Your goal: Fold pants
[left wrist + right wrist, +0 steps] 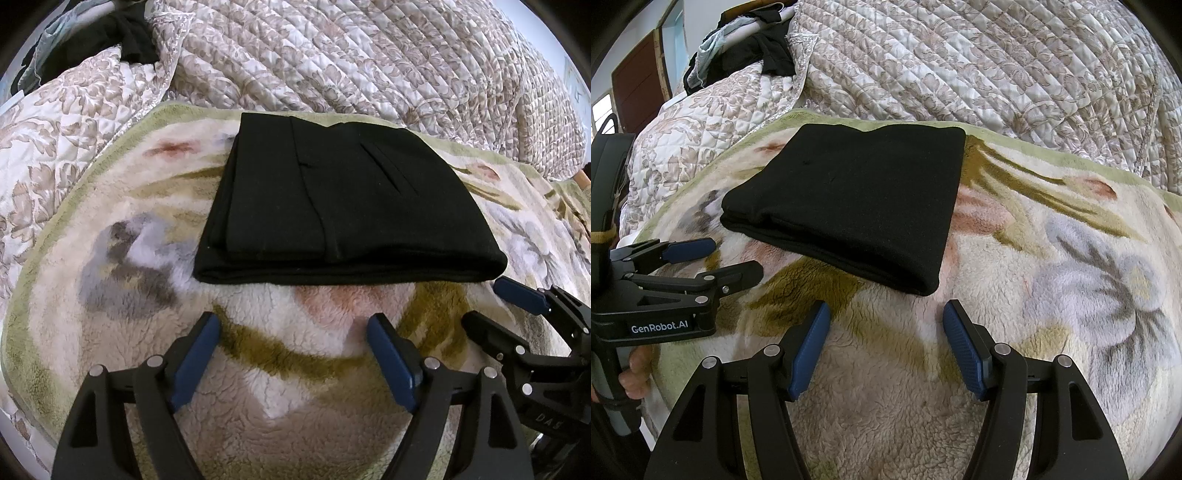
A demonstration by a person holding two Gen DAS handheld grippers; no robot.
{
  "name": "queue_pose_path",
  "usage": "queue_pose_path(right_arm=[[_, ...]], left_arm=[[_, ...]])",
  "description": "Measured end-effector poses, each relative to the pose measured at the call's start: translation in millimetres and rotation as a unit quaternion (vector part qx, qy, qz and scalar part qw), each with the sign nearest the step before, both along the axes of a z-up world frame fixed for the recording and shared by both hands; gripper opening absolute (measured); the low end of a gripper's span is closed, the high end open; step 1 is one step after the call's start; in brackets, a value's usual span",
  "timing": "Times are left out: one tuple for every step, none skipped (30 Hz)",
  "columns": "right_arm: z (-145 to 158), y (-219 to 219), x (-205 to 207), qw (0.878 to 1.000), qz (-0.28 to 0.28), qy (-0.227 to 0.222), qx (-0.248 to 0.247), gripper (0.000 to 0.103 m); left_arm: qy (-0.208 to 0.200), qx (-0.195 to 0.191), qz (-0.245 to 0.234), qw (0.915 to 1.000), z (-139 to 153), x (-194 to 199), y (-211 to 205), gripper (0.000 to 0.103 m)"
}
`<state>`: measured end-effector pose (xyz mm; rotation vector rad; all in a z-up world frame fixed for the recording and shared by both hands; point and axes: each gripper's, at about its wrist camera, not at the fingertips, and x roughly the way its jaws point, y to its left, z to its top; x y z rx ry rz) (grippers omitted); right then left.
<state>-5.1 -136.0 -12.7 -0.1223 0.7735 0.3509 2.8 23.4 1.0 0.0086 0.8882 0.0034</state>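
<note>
Black folded pants (343,206) are lying on the fleece blanket (288,417) while both the left gripper (293,334) and right gripper (886,325) are hovering just short of them, fingers apart.

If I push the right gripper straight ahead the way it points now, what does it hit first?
Most likely the near folded edge of the black pants, at their right corner, after a short strip of fleece blanket. The right gripper is open and holds nothing. Its height above the blanket is unclear.
</note>
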Motion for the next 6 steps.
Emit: queue_pose_path(right_arm=[[0.0,0.1,0.0,1.0,0.0,0.0,0.0,0.064],[0.0,0.0,0.0,1.0,0.0,0.0,0.0,0.064],[0.0,0.0,0.0,1.0,0.0,0.0,0.0,0.064],[0.0,0.1,0.0,1.0,0.0,0.0,0.0,0.064],[0.1,0.4,0.0,1.0,0.0,0.0,0.0,0.064],[-0.1,0.0,0.0,1.0,0.0,0.0,0.0,0.064]], left_arm=[[0.0,0.0,0.001,1.0,0.0,-0.1,0.1,0.084],[0.0,0.0,0.001,1.0,-0.4,-0.2,-0.2,0.084],[0.0,0.001,0.002,1.0,-0.5,-0.2,-0.3,0.084],[0.0,0.001,0.003,1.0,-0.8,-0.2,-0.7,0.084],[0.0,0.001,0.003,1.0,-1.2,-0.5,-1.2,0.084],[0.0,0.002,0.003,1.0,-1.3,-0.7,-1.5,0.084]])
